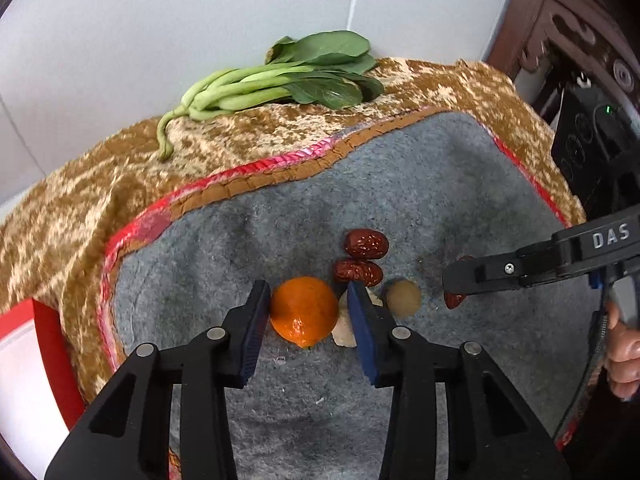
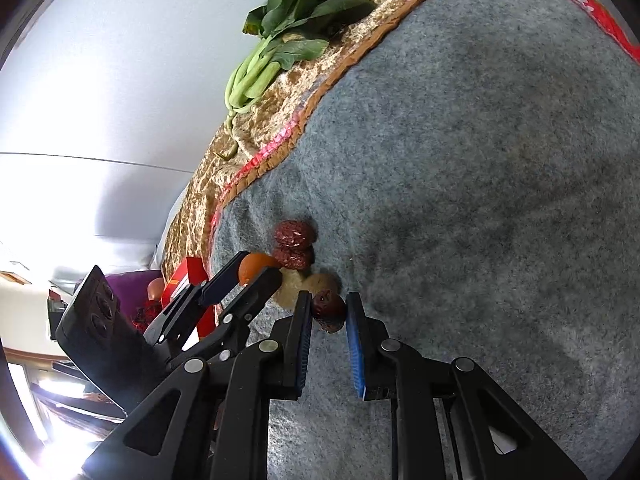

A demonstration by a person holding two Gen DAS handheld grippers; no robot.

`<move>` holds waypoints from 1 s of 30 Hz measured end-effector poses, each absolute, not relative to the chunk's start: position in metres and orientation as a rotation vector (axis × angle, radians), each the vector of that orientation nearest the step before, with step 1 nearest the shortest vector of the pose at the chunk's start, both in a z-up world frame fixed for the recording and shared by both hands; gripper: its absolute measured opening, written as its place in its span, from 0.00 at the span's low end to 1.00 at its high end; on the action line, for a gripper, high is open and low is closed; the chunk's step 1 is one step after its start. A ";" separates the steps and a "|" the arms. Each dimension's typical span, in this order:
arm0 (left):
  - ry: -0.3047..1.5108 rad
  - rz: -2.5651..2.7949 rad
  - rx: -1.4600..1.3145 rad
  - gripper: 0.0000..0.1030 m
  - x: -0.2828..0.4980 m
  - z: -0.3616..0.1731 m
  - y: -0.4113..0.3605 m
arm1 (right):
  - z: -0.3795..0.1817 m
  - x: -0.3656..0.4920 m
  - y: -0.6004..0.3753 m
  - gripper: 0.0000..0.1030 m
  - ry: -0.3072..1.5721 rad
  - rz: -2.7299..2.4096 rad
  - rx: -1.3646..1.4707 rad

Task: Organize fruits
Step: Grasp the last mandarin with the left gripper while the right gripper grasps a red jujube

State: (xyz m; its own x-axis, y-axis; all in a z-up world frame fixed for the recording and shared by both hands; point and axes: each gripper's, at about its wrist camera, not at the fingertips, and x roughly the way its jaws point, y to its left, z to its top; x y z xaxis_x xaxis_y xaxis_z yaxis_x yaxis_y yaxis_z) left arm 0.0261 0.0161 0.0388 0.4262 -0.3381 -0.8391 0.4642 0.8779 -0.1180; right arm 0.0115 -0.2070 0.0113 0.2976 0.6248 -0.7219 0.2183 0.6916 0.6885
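Note:
An orange point(image 1: 304, 312) lies on the grey felt mat point(image 1: 440, 184) between the pads of my left gripper point(image 1: 309, 286). The left pad meets its side and a sliver shows at the right pad, so the jaws stand open around it. Just right of the orange are a pale lump point(image 1: 343, 330), a tan round fruit point(image 1: 404, 298) and two red dates point(image 1: 366, 244). My right gripper point(image 2: 328, 296) is shut on a third red date point(image 2: 329, 312). In the left wrist view the right gripper point(image 1: 450, 280) hides most of that date.
A bunch of leafy greens point(image 1: 280, 80) lies on the brown patterned cloth point(image 1: 80, 208) by the wall. A red box point(image 1: 48, 340) stands at the left edge. Dark carved wood point(image 1: 560, 20) and a black device point(image 1: 592, 140) stand at the right. A person's hand point(image 1: 624, 352) holds the right gripper.

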 end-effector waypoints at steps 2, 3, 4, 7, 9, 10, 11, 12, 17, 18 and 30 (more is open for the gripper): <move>1.017 -0.501 0.110 0.36 0.025 0.039 0.020 | 0.012 0.011 -0.209 0.16 1.270 0.312 0.815; 1.015 -0.499 0.111 0.35 0.024 0.039 0.021 | 0.013 0.010 -0.210 0.16 1.269 0.316 0.818; 1.011 -0.497 0.115 0.35 0.021 0.039 0.020 | 0.015 0.010 -0.210 0.16 1.268 0.322 0.819; 1.002 -0.499 0.125 0.32 0.016 0.042 0.021 | 0.018 0.008 -0.209 0.16 1.262 0.336 0.814; 1.004 -0.505 0.121 0.31 0.012 0.043 0.024 | 0.020 0.008 -0.207 0.16 1.261 0.347 0.815; 1.004 -0.507 0.125 0.31 0.010 0.044 0.025 | 0.020 0.008 -0.207 0.16 1.260 0.352 0.816; 1.003 -0.509 0.132 0.31 0.007 0.044 0.025 | 0.021 0.008 -0.205 0.16 1.259 0.356 0.814; 1.001 -0.511 0.142 0.31 0.004 0.044 0.025 | 0.019 0.007 -0.200 0.16 1.259 0.361 0.810; 0.983 -0.522 0.163 0.31 -0.010 0.051 0.029 | 0.022 0.005 -0.186 0.16 1.261 0.376 0.800; 0.979 -0.521 0.162 0.31 -0.012 0.052 0.030 | 0.023 0.005 -0.182 0.16 1.261 0.382 0.797; 0.953 -0.341 0.089 0.31 -0.045 0.079 0.094 | 0.033 0.007 -0.106 0.16 1.266 0.521 0.708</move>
State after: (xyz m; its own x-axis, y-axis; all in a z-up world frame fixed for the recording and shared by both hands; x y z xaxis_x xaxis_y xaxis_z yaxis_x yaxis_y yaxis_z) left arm -0.0449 0.0944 0.0795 0.5302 -0.2466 -0.8112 0.3247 0.9429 -0.0744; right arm 0.0065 -0.1064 0.0335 0.2343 0.7040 -0.6705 0.0288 0.6844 0.7286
